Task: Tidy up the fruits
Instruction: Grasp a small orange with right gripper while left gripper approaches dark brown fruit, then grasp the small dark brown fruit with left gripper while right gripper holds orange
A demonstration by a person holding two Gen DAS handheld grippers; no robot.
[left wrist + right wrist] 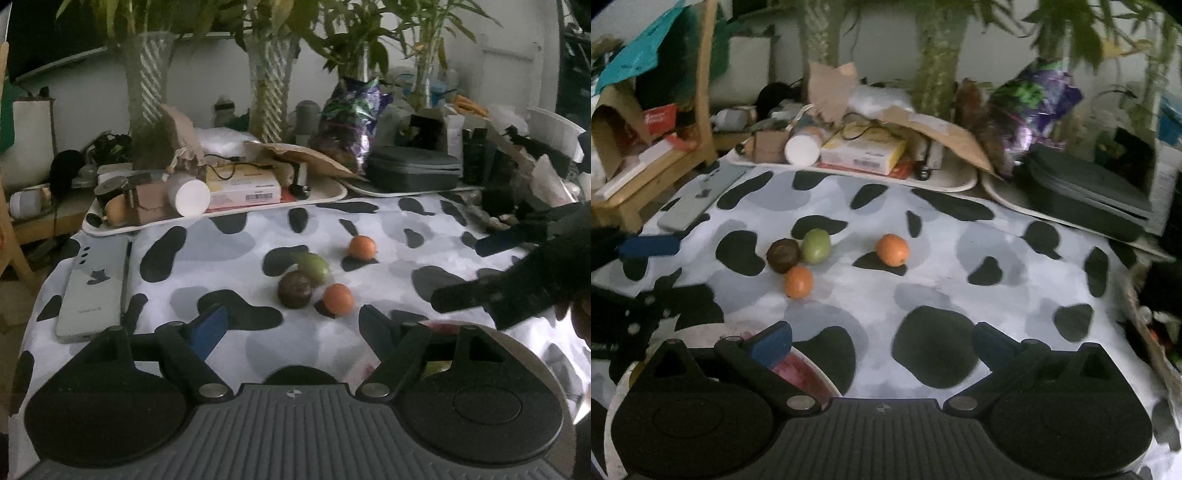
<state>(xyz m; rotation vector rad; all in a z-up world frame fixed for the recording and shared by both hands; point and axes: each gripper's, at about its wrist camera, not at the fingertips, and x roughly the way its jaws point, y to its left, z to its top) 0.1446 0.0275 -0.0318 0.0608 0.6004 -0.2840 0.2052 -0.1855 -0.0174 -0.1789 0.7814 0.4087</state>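
Note:
Several fruits lie on the cow-print cloth: a dark brown fruit (294, 288) (783, 255), a green fruit (314, 265) (815, 245), a near orange (338, 300) (798, 282) and a far orange (362, 247) (892, 249). A white bowl (816, 373) with a reddish inside sits under my right gripper's left finger; its rim shows in the left wrist view (517, 343). My left gripper (293, 328) is open and empty, just short of the fruit cluster. My right gripper (881, 345) is open and empty, and also shows at the right of the left wrist view (480, 273).
A phone (94, 284) lies on the cloth at the left. Two cluttered trays (221, 210) with boxes, a white bottle (188, 195) and a grey case (413, 168) line the back edge. Potted plants stand behind. A wooden shelf (665, 147) is at the far left.

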